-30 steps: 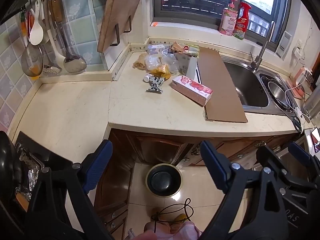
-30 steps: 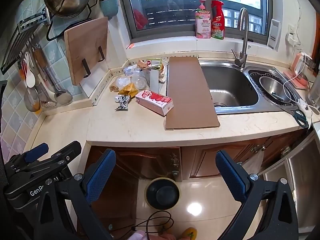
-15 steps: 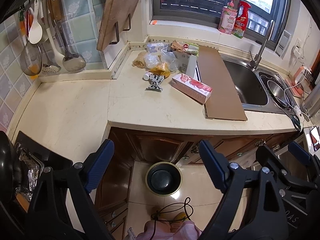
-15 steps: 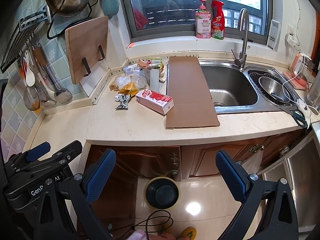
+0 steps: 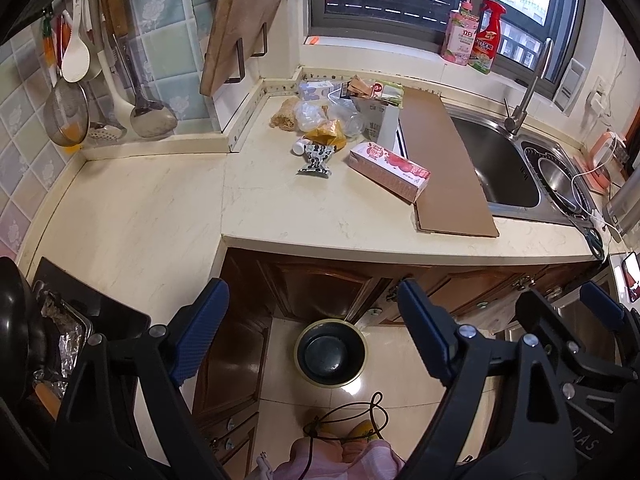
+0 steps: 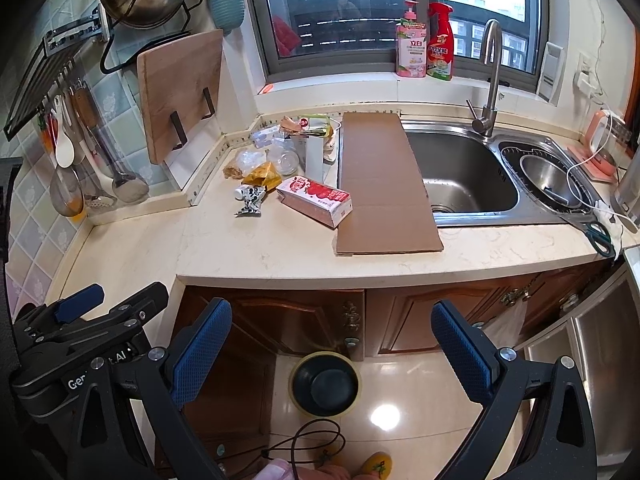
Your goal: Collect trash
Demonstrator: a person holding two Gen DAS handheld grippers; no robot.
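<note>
Both claws, left gripper (image 5: 312,336) and right gripper (image 6: 332,352), hang agape (empty); pink rectangular carton (image 6: 315,199) lies upper-centre, long axis slanting down-right, roughly equidistant.

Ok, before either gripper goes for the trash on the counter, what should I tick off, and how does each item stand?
1. Left gripper open and empty: ok.
2. Right gripper open and empty: ok.
3. Bin on the floor below the counter edge, mouth unobstructed: ok.
4. Pink carton lying alone at the front of the pile, one end on the cardboard sheet, free to grasp: ok.
5. Wrappers and bags heaped together behind it, single pick uncertain: cannot tell.
6. Cable looped on the floor near the bin, snag risk: not ok.
</note>
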